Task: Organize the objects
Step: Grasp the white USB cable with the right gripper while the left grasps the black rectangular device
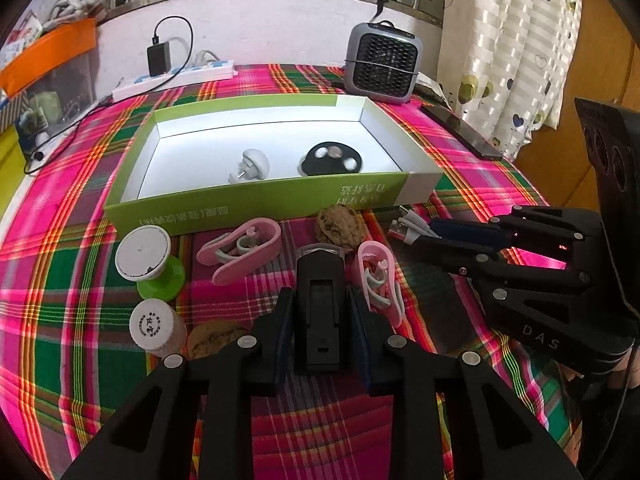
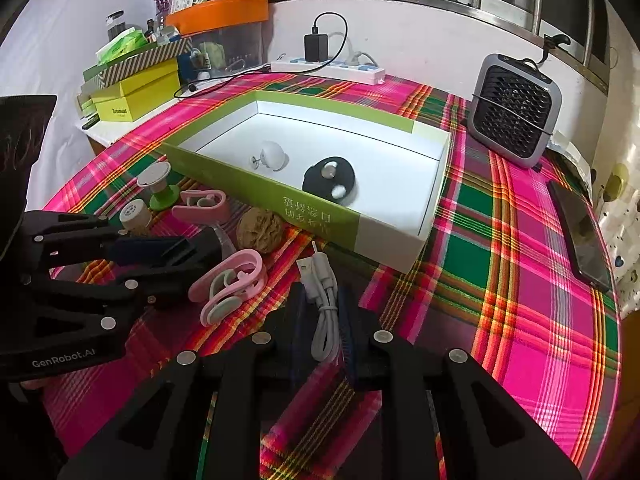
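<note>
The black clip-like device (image 1: 320,312) sat clamped between the fingers of the left gripper (image 1: 320,320), near the front edge of the desk (image 2: 520,300), which carried a pink and green plaid cloth. The white USB cable (image 2: 324,304) was pinched between the fingers of the right gripper (image 2: 322,320), its plug pointing toward the green box (image 2: 260,196). Just beside the left gripper lay two pink clips, one on its right (image 1: 378,284) and one further left (image 1: 240,248), and a walnut (image 1: 338,226) rested close to the front wall of the box. A green spool (image 1: 152,264) and a small white bottle (image 1: 154,328) stood nearer the left edge of the desk (a second walnut (image 1: 212,342) touched the bottle). Inside the box lay a white knob-like piece (image 1: 252,166) and a black disc (image 1: 330,158), apart from each other. Behind the box, at the far edge, stood a grey fan (image 1: 382,62) and a white power strip (image 1: 176,78); a dark phone (image 2: 580,232) lay along the right edge.
</note>
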The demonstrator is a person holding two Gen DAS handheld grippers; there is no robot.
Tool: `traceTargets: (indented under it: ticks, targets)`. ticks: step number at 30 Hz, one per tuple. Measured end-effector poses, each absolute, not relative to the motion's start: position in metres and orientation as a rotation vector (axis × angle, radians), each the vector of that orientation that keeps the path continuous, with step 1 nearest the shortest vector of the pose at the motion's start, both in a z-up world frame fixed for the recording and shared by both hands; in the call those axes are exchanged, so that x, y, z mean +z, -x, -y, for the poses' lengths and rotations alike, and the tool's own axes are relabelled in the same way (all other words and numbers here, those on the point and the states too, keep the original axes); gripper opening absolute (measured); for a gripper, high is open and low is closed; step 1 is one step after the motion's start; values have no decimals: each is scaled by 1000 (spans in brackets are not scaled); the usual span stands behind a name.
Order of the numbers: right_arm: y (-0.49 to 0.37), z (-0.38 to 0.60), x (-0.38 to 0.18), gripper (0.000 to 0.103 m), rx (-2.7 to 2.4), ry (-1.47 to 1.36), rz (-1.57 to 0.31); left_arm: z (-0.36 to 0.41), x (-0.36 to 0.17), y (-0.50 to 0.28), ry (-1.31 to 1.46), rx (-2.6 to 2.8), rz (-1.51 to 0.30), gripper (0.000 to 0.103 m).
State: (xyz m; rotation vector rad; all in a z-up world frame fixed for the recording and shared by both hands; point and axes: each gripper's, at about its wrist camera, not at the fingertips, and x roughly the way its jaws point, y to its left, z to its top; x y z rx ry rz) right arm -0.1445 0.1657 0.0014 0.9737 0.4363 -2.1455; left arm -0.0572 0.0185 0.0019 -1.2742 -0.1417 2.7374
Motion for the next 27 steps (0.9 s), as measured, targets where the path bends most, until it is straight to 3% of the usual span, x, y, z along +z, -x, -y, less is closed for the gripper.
traceTargets:
  ticks: [27]
  targets:
    - [128,-166,35,17,-2197,-856,-350,-9,39,51,1131,2802,150,25]
